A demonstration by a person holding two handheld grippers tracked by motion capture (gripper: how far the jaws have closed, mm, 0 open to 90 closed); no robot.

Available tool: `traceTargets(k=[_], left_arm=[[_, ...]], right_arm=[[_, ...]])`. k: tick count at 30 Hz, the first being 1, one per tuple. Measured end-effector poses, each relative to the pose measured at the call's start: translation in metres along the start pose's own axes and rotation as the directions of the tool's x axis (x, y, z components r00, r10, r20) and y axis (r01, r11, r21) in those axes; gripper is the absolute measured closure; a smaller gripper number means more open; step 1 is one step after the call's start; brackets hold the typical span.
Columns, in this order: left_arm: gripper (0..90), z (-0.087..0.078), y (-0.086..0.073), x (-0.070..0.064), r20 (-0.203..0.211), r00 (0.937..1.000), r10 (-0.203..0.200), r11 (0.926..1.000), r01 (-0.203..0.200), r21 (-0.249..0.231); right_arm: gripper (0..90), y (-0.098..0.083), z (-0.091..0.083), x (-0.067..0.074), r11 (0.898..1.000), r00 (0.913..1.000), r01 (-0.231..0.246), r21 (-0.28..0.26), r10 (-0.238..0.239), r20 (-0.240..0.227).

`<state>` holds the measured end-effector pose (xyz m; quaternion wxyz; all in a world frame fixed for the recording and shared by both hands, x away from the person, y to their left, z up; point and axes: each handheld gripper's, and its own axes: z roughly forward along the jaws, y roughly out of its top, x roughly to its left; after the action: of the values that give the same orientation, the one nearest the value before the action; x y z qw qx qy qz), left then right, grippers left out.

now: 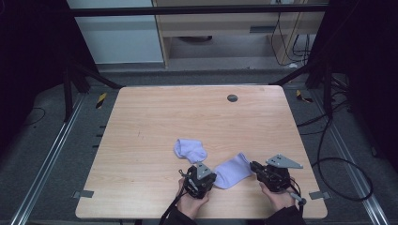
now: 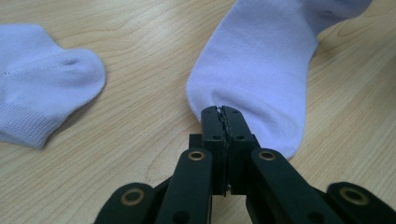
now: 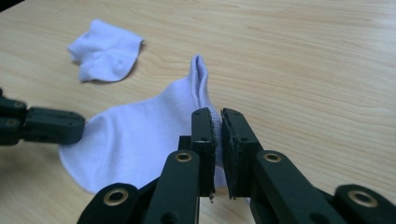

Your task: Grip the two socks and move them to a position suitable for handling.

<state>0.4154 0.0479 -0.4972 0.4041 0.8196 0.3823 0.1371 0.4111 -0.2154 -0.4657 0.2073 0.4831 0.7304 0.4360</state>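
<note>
With my left gripper (image 2: 222, 110) clamped on the near sock's (image 1: 231, 171) toe and my right gripper (image 3: 217, 116) on its cuff, I should lift both ends evenly, keeping it taut.

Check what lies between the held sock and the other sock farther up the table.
Nothing: bare wood of the table separates the held sock from the other sock. The high view shows the gap, and so does the left gripper view.
</note>
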Motion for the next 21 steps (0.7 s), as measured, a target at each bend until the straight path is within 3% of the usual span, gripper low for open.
traceTargets(k=[6, 13, 21], left_arm=[[88.3, 0.002, 0.0, 0.0, 0.0, 1.0, -0.003, 1.0, 0.003, -0.001], [88.2, 0.008, 0.0, -0.003, -0.007, 1.0, 0.001, 1.0, -0.001, 0.001], [88.0, 0.012, 0.002, -0.006, -0.008, 0.9999, 0.008, 0.9999, -0.008, -0.006]], right_arm=[[83.9, 0.0, 0.004, -0.007, 1.0, 0.9994, -0.019, 0.021, 0.018, 0.029], [83.2, -0.003, 0.008, -0.014, 0.993, 0.9939, -0.016, 0.114, 0.004, 0.111], [82.5, -0.009, 0.01, -0.022, 0.984, 0.9876, -0.036, 0.176, 0.008, 0.157]])
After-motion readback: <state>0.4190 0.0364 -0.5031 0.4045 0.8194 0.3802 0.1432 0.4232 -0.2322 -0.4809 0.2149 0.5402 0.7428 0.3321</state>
